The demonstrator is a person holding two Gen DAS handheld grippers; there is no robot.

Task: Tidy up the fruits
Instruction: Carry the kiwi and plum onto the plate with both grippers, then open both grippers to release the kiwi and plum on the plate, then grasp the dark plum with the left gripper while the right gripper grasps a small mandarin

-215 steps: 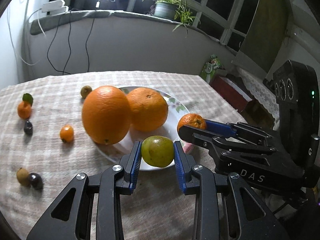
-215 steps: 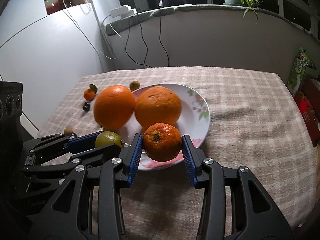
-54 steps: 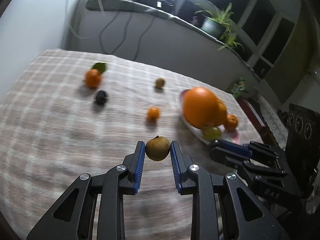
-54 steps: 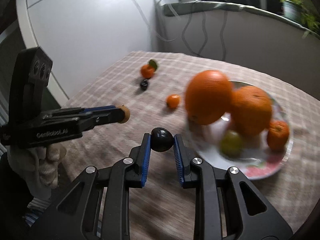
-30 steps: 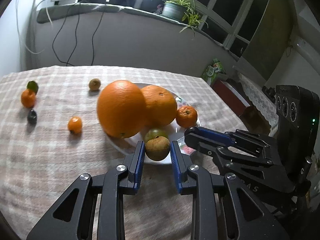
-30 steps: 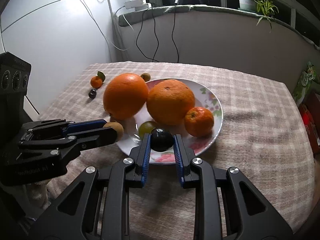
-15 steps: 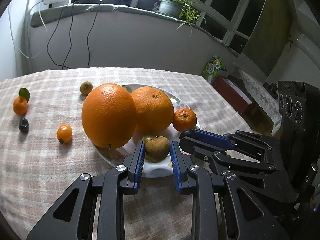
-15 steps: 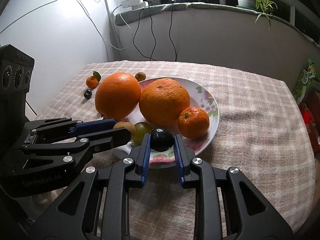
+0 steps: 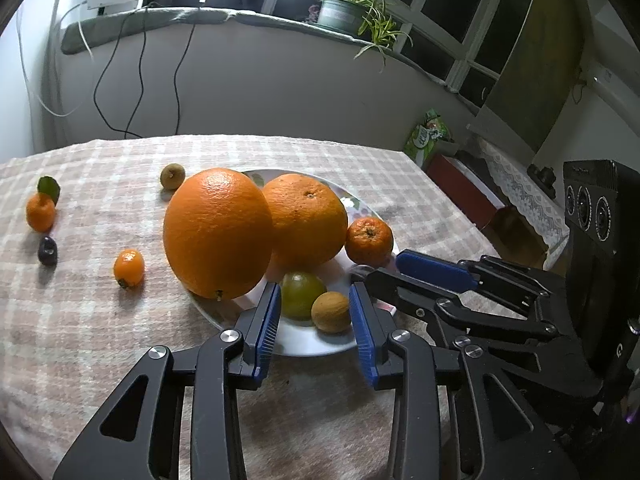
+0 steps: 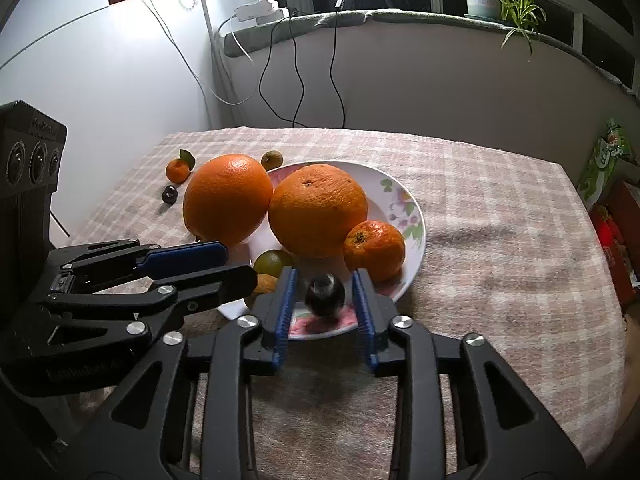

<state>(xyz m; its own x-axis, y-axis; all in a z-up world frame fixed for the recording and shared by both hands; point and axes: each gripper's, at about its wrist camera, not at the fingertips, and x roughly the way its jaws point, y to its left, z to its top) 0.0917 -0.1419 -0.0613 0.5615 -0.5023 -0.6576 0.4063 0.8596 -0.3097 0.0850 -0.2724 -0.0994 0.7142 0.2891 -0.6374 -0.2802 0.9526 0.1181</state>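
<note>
My left gripper hangs over the near rim of the flowered plate, its jaws opening. The small brown fruit lies on the plate between the pads, free of the left pad and close to the right one, beside a green fruit. My right gripper is over the same rim with its jaws opening. A dark round fruit, blurred, sits loose between its pads. Two big oranges and a mandarin fill the plate.
On the checked cloth left of the plate lie a small oval orange fruit, a dark fruit, a leafed mandarin and a brownish fruit. The two grippers sit close side by side. The table's right edge drops beside a green bag.
Both pairs of jaws have spread apart. The brown fruit has left the left pads and now lies on the plate. The dark fruit is no longer pinched by the right pads.
</note>
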